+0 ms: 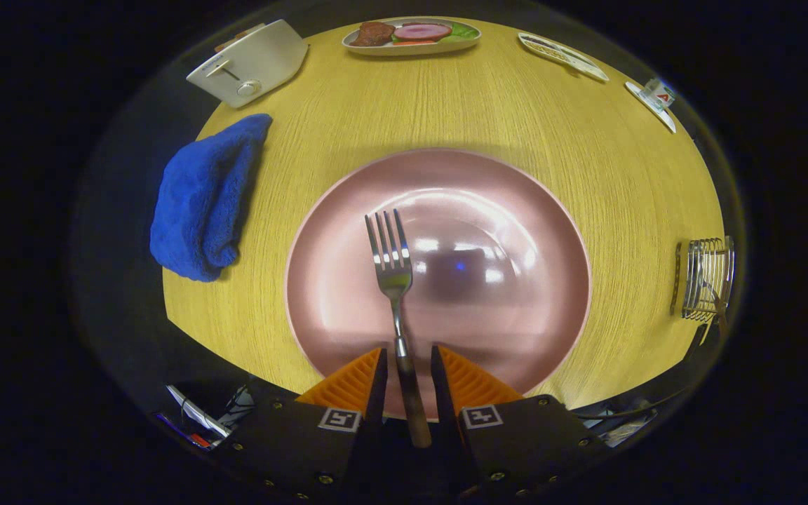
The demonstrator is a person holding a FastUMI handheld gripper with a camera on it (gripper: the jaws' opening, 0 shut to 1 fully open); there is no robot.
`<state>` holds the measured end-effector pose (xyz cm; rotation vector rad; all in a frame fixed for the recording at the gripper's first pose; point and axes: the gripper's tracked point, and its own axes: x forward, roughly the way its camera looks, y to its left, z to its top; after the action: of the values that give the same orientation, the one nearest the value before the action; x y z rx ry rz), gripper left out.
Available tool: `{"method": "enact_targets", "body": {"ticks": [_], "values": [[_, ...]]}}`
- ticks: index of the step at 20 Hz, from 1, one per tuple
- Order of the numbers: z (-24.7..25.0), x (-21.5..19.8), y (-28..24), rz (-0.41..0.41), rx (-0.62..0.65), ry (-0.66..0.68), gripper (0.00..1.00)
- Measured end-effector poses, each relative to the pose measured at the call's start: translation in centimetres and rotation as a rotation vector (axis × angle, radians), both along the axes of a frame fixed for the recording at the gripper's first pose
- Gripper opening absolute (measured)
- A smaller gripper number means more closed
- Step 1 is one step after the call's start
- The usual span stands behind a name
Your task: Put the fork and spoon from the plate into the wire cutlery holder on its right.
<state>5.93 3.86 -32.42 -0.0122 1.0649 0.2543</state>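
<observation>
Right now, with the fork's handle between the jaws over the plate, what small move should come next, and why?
Probably close the jaws fully on the fork. Its handle lies between the gripper fingers, but small gaps show on both sides, so the grip looks unfinished. Once firm, lift it off the pink plate toward the wire cutlery holder beyond the plate's rim.

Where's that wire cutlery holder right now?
In the gripper view, the wire cutlery holder stands near the wooden table's right edge, to the right of the pink plate and apart from it, well right of the claw.
</observation>
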Motion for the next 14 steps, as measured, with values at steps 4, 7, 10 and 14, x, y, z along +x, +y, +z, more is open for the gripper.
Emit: {"method": "enact_targets", "body": {"ticks": [4, 7, 10, 14], "values": [[-0.61, -0.25, -0.04, 0.027, -0.023, 0.002, 0.16], [-1.16, -0.46, 0.15, 0.039, -0.032, -0.001, 0.15], [-0.68, -0.30, 0.30, 0.032, -0.017, 0.001, 0.05], [-0.28, -0.20, 0.24, 0.015, -0.003, -0.006, 0.05]]}}
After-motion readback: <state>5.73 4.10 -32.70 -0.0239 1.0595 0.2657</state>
